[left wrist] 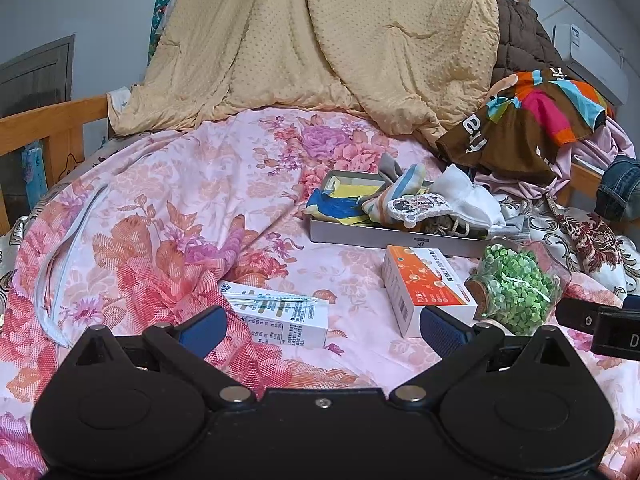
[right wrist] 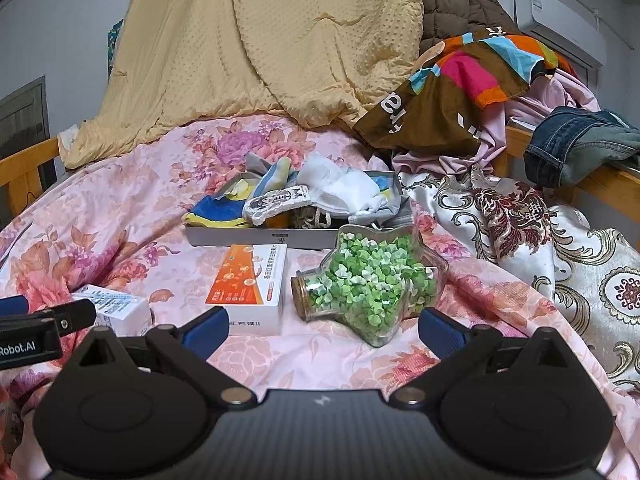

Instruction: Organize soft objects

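A shallow grey tray lies on the floral bedspread, holding soft items: a blue and yellow cloth, a striped sock, a printed pouch and a white cloth. My left gripper stands open near the bed's front, over a white carton. My right gripper is open too, just short of an orange and white box and a star-shaped jar of green paper stars. Neither holds anything.
A beige quilt is heaped at the back. A brown multicoloured cloth, pink fabric and jeans pile at the right by the wooden bed rail. An ornate patterned fabric lies right of the tray.
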The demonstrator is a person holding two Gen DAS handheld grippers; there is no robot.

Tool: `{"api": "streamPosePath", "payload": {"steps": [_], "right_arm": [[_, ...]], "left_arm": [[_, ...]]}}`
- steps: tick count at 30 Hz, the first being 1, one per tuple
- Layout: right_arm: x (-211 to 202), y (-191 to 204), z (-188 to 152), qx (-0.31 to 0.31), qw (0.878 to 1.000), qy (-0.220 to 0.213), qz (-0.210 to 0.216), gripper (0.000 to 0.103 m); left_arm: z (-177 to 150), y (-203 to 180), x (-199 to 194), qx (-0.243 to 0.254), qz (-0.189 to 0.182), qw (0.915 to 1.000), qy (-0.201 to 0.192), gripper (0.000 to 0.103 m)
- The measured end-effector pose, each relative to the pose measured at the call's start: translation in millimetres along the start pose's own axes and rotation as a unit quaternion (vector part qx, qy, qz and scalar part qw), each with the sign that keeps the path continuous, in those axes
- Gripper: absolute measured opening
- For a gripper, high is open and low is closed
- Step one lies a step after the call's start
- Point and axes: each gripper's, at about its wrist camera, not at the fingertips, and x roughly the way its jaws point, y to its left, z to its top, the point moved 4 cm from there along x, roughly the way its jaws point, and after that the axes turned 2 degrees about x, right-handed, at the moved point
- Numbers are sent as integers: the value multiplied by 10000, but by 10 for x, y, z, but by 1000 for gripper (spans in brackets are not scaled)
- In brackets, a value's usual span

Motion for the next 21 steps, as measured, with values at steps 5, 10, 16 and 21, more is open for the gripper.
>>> {"api": "streamPosePath", "payload": {"steps": [5,10,16,21], "right_arm": [[-1,5,-4,1,10000,3,-1,103],[-3,6,-5,-6,10000,5,-3,103],[-2,14,-9,-8,10000,3,-4,103],[-4,20,-7,-9,10000,9,-6,103]], "left_arm": [[-1,7,-1,4,-1,10000,-8,102],[-4,-3,-3,21,-8,10000,-13,102],[-2,-27,-17,53,3,10000,-14,102],[-33,-34,-7,86,-36,9999,57,102]]}}
